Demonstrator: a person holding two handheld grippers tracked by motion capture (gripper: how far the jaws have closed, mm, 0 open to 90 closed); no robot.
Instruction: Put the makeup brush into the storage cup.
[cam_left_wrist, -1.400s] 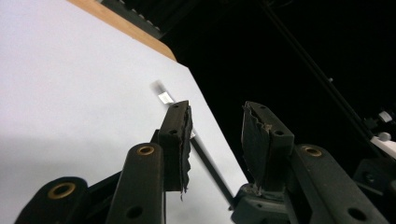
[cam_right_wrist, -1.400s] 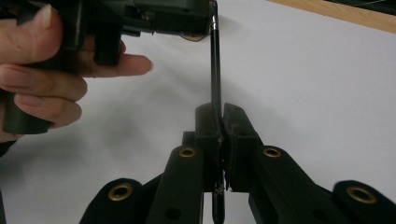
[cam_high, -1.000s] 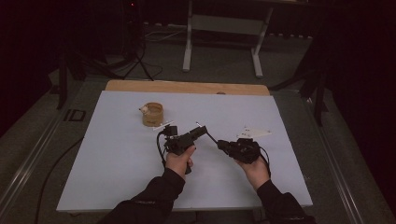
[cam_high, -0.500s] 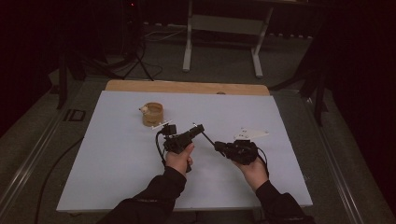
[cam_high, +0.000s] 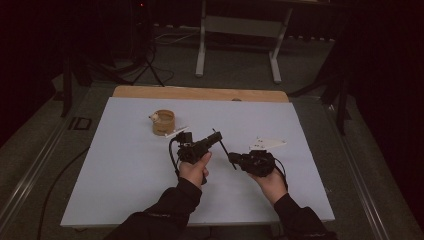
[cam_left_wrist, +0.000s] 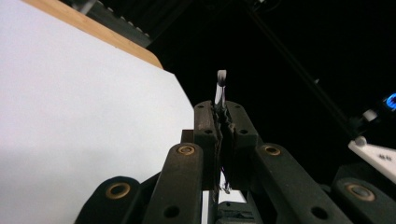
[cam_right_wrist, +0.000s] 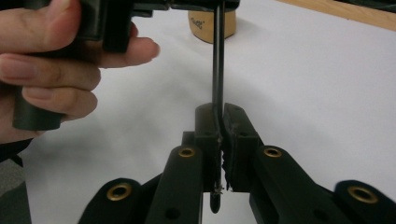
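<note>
Nearest to the camera in the high view, two dark sleeves come in from the bottom edge, and each hand holds one tool above the white counter (cam_high: 125, 170).

The right hand-held gripper (cam_high: 233, 159) is closed on a thin black rod (cam_high: 222, 148). In the right gripper view the rod (cam_right_wrist: 218, 60) is slim, dark and a little glossy. It stands straight up out of the closed jaws, and its lower end comes out below the pads. Its upper part goes to the other tool, held by the person's left hand (cam_right_wrist: 51, 60).

The left hand-held gripper (cam_high: 216, 136) has just been closing, and now its jaws are pressed on the same rod. In the left gripper view a short piece of the rod (cam_left_wrist: 221, 88) sticks out past the shut jaws, and its tip looks pale there. So the rod is held above the counter between the two tools, slanted, with one tool on each end, near the middle of the surface.

Farther away, at the left, a small round wooden holder (cam_high: 163, 122) stands on the counter. A white three-cornered plate (cam_high: 268, 143) lies just behind the right hand. At the far edge a wooden strip (cam_high: 200, 93) borders the counter.
</note>
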